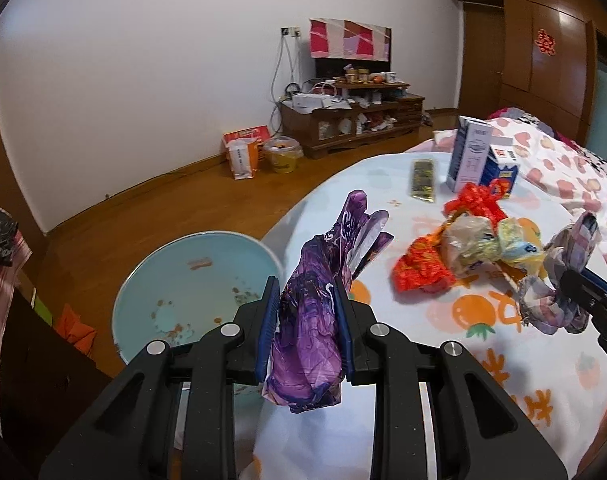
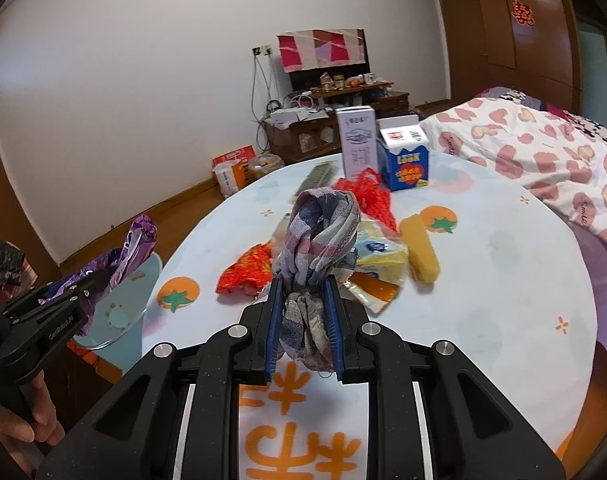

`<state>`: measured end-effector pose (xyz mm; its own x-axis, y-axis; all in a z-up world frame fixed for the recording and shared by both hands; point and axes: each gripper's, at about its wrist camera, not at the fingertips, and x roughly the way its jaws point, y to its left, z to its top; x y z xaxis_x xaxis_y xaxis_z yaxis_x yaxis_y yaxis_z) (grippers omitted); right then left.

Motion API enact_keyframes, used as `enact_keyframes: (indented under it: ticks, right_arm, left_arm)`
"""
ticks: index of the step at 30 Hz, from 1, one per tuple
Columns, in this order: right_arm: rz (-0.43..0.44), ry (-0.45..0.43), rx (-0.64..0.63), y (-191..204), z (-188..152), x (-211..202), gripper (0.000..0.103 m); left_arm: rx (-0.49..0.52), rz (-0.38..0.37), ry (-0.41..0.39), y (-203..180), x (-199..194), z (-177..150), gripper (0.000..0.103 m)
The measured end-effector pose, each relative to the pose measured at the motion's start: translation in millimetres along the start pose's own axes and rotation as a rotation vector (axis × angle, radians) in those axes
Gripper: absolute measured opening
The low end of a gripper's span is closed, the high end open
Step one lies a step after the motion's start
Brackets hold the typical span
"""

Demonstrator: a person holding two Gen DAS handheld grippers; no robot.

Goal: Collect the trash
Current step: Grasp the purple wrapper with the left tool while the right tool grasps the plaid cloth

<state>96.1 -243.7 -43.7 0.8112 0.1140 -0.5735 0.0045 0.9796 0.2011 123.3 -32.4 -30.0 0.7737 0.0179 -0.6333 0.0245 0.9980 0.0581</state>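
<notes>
My left gripper is shut on a crumpled purple wrapper, held above the table's left edge beside a light blue bin on the floor. From the right wrist view the same purple wrapper hangs over that blue bin. My right gripper is shut on a knotted plaid cloth, raised over the table. The plaid cloth also shows at the right of the left wrist view. A pile of red and yellow wrappers lies on the tablecloth ahead.
Round table with an orange-print cloth. At its far side stand a white carton and a blue carton, with a dark flat packet. A yellow sponge lies near the pile. A bed with heart quilt borders the right.
</notes>
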Motion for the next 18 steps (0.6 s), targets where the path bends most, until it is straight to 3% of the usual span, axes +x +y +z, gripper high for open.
enact_keyframes:
  ticks: [18]
  right_arm:
    - [0.095,0.023,-0.108,66,2,15,0.022]
  left_arm:
    - [-0.094,0.074,0.002,62,-2,-7,0.026]
